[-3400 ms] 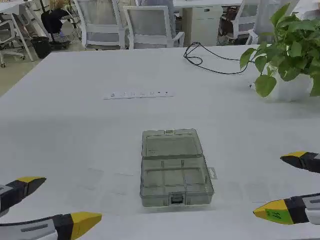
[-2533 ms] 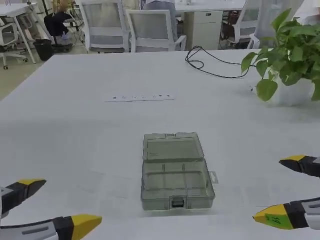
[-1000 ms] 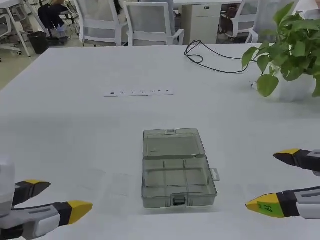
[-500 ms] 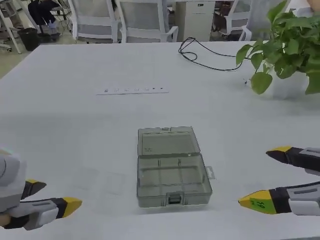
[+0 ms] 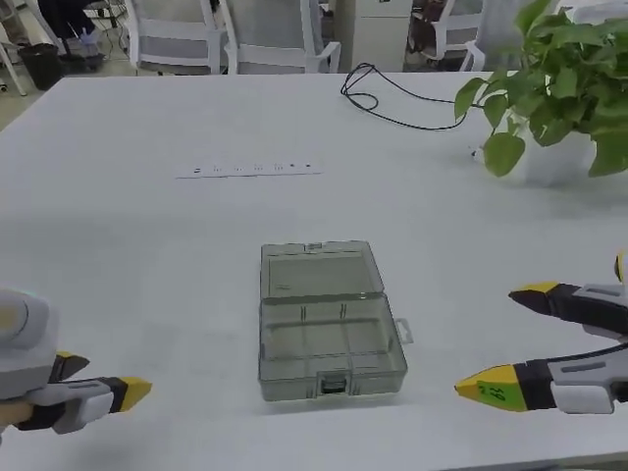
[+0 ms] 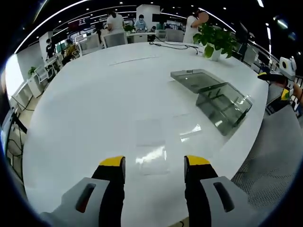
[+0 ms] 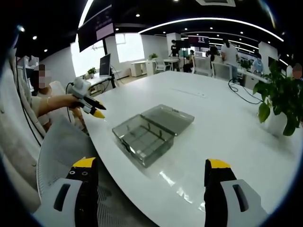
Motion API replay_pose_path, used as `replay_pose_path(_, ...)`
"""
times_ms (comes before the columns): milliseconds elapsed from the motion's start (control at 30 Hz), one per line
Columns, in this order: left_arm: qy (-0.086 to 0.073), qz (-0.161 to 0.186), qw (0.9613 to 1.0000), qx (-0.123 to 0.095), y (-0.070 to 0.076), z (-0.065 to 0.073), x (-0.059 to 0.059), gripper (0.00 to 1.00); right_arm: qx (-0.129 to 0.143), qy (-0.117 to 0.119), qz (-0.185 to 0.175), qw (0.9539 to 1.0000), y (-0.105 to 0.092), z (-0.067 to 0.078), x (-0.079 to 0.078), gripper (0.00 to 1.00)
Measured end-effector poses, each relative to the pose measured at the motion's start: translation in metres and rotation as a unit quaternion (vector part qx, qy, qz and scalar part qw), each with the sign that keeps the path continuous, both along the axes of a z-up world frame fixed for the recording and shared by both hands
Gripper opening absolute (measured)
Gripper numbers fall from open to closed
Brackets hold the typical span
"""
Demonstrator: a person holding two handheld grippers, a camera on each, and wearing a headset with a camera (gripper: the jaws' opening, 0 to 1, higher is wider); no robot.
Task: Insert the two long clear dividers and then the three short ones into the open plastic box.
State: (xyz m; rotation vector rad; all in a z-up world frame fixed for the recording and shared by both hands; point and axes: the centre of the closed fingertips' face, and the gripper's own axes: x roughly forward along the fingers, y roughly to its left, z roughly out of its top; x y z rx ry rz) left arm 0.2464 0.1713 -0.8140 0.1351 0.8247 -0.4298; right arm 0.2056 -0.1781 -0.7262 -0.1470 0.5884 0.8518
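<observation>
**Change from the earlier pictures.** The plastic box [image 5: 332,339] keeps its place on the surface [image 5: 147,255]. Its lid [image 5: 319,267] is open and flat on the far side, in line with the power strip [image 5: 245,169] as before. The left tool [image 5: 101,377] has rolled. In the head view its two yellow tips now sit closer together, and its body shows at the near left edge. The right tool [image 5: 508,340] has come a little nearer to the box. Its near tip stands close to the box's near right corner, apart from it.

**State of the tools.** The left tool is released, jaws spread, nothing between them. The right tool is released, jaws spread wide, nothing between them.

**Location of the task parts.** The box is at the middle of the surface, between the two tools, touching neither. In the left gripper view, clear dividers [image 6: 151,158] lie flat on the surface just beyond the left tool's tips, left of the box.

**Count.**
- Box: one.
- Tools: two.
- Clear dividers: at least three can be made out; the exact number cannot be told.
- Power strip: one.
- Potted plant [image 5: 559,88]: one, at the far right.
- Black cable [image 5: 392,98]: one, at the far side.
</observation>
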Motion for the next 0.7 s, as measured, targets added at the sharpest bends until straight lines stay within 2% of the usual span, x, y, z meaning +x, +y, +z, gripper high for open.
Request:
replay_pose_path(100,0.003,0.000,0.9999,0.011,0.001,-0.006,0.002,0.48,0.000,0.001,-0.001,1.0000,0.001,-0.001,0.001,0.94)
replay_pose_path(233,0.004,0.002,1.0000,0.007,-0.001,-0.012,0.006,0.46,0.000,0.005,0.000,1.0000,0.002,-0.004,0.001,0.93)
replay_pose_path(467,0.007,-0.001,0.9997,0.023,-0.001,-0.020,0.010,0.42,0.001,0.006,0.000,1.0000,0.004,-0.006,0.002,0.93)
replay_pose_path(633,0.022,-0.005,0.9993,0.031,0.000,-0.029,0.010,0.40,0.001,0.004,-0.002,1.0000,0.005,-0.005,0.004,0.92)
replay_pose_path(700,0.019,-0.009,0.9992,0.035,0.000,-0.029,0.011,0.39,0.001,0.003,-0.003,1.0000,0.005,-0.004,0.005,0.92)
